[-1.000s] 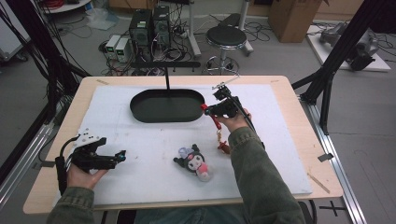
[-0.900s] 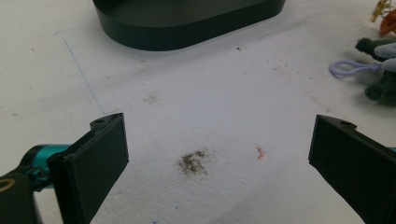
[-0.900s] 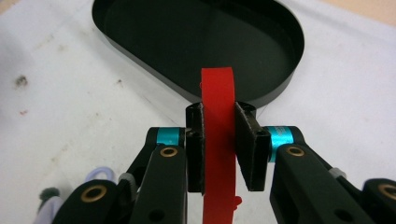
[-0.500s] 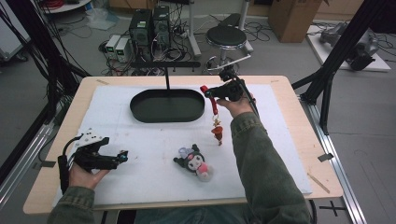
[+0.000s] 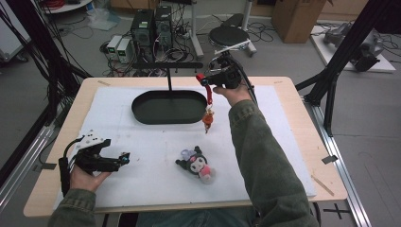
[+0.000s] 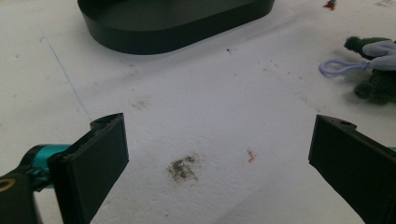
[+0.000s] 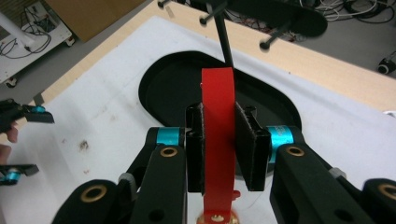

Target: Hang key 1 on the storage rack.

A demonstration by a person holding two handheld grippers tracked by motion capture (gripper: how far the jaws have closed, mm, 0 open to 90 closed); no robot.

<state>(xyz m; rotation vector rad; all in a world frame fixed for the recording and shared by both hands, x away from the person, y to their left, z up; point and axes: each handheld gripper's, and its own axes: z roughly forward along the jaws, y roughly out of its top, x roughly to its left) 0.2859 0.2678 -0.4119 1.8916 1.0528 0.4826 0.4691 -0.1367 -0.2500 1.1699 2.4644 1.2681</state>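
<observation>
A lab or robotics test room is indicated. Computer towers (image 5: pixel 152 24) and power boxes (image 5: pixel 119 47) are set on a grey floor (image 5: pixel 369 123) amid loose cables (image 5: pixel 187 35). A black frame (image 5: pixel 340 61) is mounted beside the wooden counter (image 5: pixel 293 101); a stool (image 5: pixel 228 34) and cardboard box (image 5: pixel 295 13) are seen behind.

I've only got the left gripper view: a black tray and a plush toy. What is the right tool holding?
Observer: The right tool is shut on a red strap.
Operator: Anything hanging from it?
Observer: A small orange charm dangles from the strap in the air, beside the right end of the tray.
Operator: What's behind the tray?
Observer: A black stand with a crossbar stands at its far side.
</observation>
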